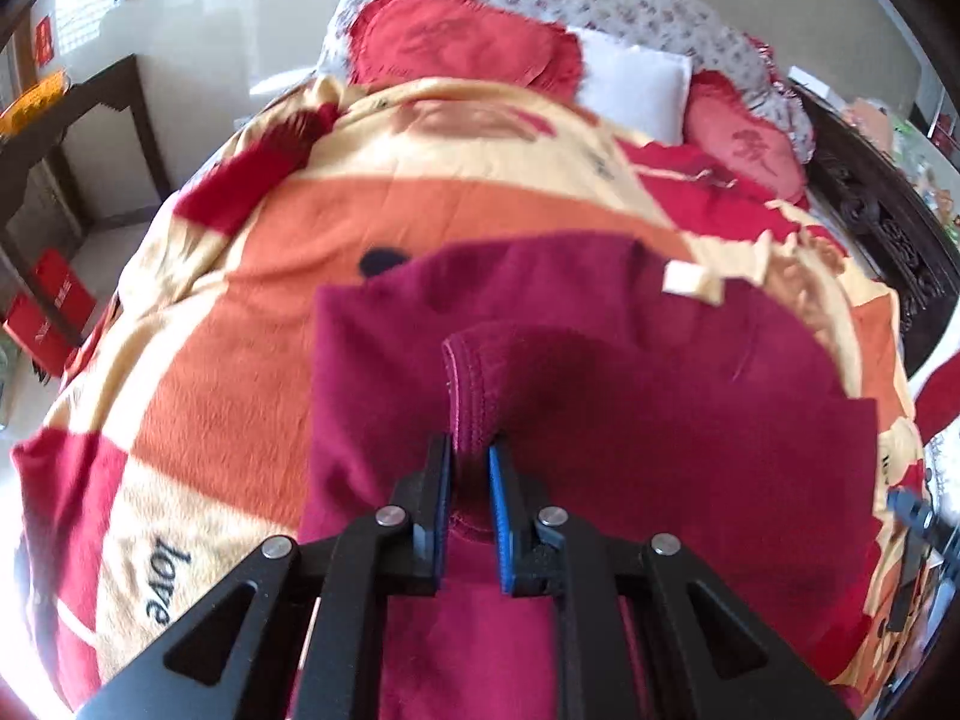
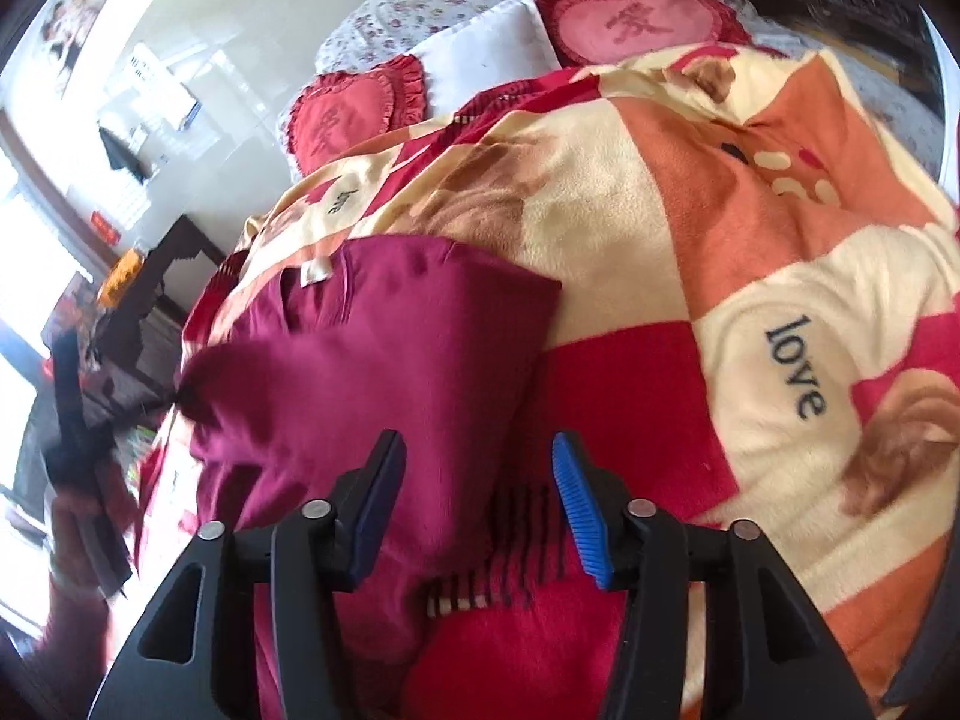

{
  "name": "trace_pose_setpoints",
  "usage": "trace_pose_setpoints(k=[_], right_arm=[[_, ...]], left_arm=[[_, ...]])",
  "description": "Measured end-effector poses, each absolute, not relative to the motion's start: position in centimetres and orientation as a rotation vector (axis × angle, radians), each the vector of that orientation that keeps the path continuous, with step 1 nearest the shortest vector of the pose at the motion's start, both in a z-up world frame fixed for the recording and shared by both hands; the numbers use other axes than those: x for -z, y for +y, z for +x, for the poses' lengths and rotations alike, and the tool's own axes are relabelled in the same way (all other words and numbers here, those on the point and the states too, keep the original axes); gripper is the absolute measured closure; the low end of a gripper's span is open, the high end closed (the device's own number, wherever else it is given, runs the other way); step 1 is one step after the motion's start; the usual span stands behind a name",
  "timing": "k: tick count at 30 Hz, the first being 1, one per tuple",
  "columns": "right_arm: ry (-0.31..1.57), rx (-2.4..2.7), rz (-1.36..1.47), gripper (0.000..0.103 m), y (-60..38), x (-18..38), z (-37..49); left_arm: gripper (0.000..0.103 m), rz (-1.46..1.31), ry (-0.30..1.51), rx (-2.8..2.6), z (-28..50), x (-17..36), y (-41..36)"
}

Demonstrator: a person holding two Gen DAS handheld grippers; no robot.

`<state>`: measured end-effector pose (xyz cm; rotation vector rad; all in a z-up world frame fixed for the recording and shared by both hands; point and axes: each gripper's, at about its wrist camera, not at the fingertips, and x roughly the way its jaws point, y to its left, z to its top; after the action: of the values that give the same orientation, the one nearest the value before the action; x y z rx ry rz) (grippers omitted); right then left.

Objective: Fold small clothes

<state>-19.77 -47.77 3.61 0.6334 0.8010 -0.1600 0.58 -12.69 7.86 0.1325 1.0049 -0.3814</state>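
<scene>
A maroon garment [image 1: 630, 396] lies spread on a patterned blanket [image 1: 228, 396] on a bed. My left gripper [image 1: 471, 450] is shut on a stitched hem of the maroon garment, which stands up between its blue pads. A white label [image 1: 687, 279] shows at the garment's far edge. In the right wrist view the same maroon garment [image 2: 384, 348] lies left of centre, one corner lifted at the left by the other gripper [image 2: 78, 420] in a person's hand. My right gripper [image 2: 477, 450] stands open above the garment's near edge and the blanket [image 2: 750, 300], nothing pressed between its pads.
Red heart cushions [image 1: 462, 36] and a white pillow [image 1: 636, 90] lie at the bed's head. A dark wooden table [image 1: 78, 120] stands left of the bed, with red boxes [image 1: 48, 312] on the floor. A carved dark bed frame [image 1: 888, 228] runs along the right.
</scene>
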Motion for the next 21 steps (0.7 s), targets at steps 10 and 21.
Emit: trace_pose_setpoints(k=[10, 21], right_arm=[[0.845, 0.189, 0.762, 0.059, -50.6, -0.6, -13.2], [0.748, 0.209, 0.569, 0.103, -49.4, -3.7, -11.9]], left_arm=[[0.091, 0.118, 0.963, 0.358, 1.1, -8.9, -10.8], [0.090, 0.099, 0.987, 0.377, 1.5, -8.1, -11.2]])
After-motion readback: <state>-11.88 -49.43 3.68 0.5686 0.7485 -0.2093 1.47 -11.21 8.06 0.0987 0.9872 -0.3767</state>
